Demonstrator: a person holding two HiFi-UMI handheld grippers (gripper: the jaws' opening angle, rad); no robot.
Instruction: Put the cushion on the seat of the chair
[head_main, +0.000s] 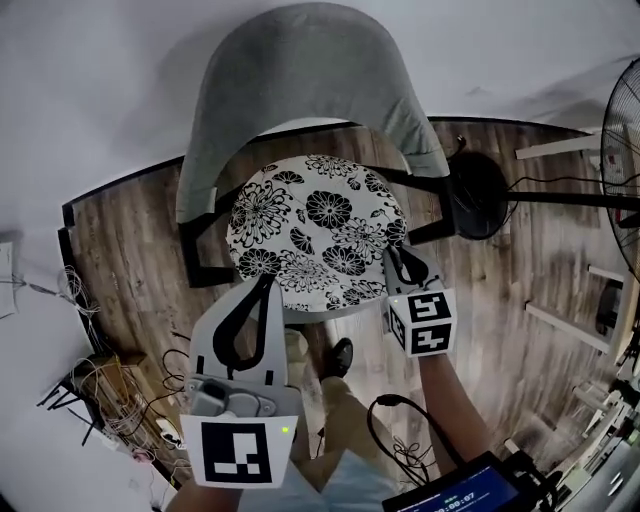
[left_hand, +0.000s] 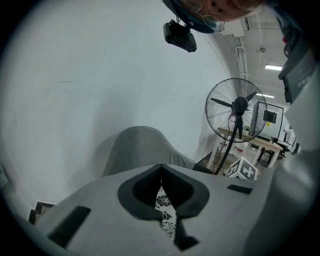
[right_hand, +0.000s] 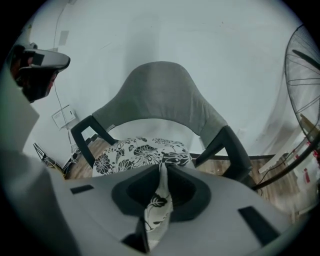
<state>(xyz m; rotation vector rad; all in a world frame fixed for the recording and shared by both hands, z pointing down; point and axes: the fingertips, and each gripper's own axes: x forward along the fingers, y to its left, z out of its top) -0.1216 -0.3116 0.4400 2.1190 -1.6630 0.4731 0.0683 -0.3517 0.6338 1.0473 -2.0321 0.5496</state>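
On the wooden floor (head_main: 130, 250) by a pale wall stands the chair (head_main: 300, 70), with a grey curved back and dark arms. Its seat is taken up by the round cushion (head_main: 315, 235), white with black flowers. The cushion lies over the seat with its far rim under the backrest and its near rim toward the person.

The left tongs (head_main: 268, 283) are at the near-left rim and the right tongs (head_main: 398, 255) at the near-right rim. The right gripper view shows a fold of flowered cloth pinched between closed jaws. In the left gripper view only a thin strip of the print shows in the slit, so that pair is probably clamped on the rim too, though the view is poor.

The cushion looks light, soft and floppy. It should sag between two holds and crease where pinched. It isn't fragile, and the cloth is likely to grip well. The rim is the sensible place to hold it, at two points well apart, as it is held here.

The seat is almost wholly hidden under the cushion, so I can't tell whether the near rim is down flat or raised. The chair's legs are also cut off from sight.
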